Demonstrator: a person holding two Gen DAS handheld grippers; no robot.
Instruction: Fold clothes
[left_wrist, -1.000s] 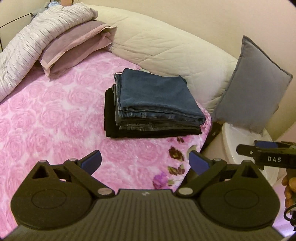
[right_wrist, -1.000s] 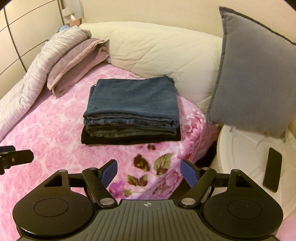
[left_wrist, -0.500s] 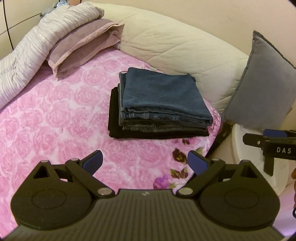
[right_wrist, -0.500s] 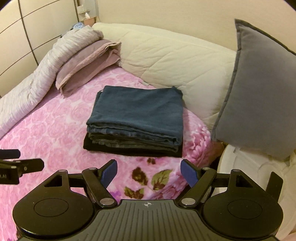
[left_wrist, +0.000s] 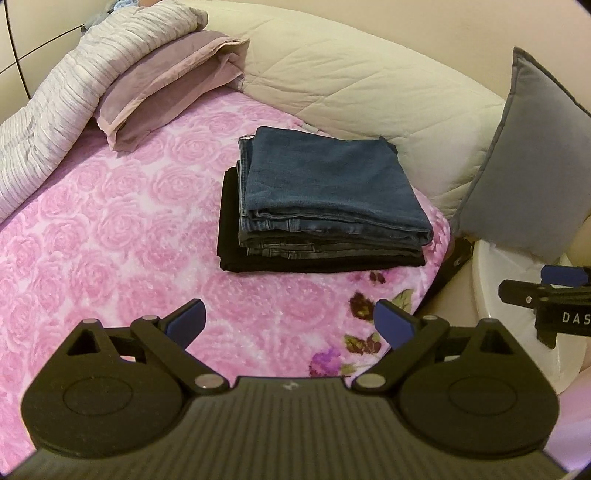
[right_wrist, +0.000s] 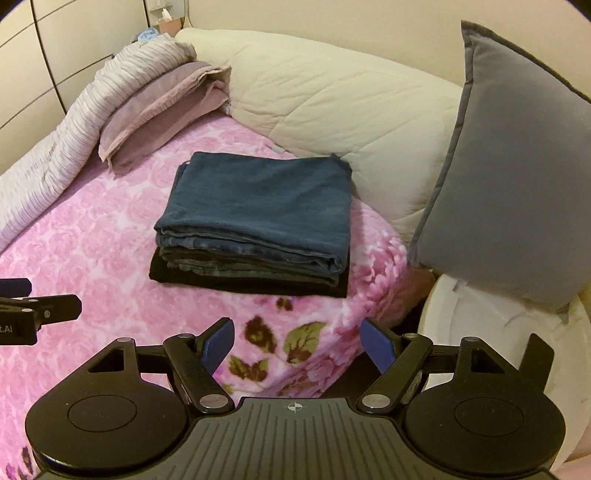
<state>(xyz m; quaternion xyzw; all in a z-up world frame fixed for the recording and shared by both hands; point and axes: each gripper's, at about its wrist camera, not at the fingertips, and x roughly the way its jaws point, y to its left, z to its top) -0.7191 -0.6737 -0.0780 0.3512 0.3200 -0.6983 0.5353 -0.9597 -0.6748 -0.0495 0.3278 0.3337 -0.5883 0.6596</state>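
Observation:
A stack of folded clothes (left_wrist: 325, 206) lies on the pink rose blanket (left_wrist: 110, 236): blue jeans on top, grey jeans under them, a black garment at the bottom. It also shows in the right wrist view (right_wrist: 258, 225). My left gripper (left_wrist: 288, 323) is open and empty, above the blanket in front of the stack. My right gripper (right_wrist: 297, 343) is open and empty, in front of the stack near the bed's corner. Each gripper's tip shows at the edge of the other's view.
A cream quilted duvet (left_wrist: 351, 85) lies behind the stack. A mauve pillow (left_wrist: 162, 85) and a striped grey quilt (left_wrist: 62, 99) lie at the back left. A grey cushion (right_wrist: 517, 166) leans over a white round table (right_wrist: 491, 332) right of the bed.
Both grippers have moved a little left and back from the bed, so the stack sits further right and higher in the views. Both stay open and empty.

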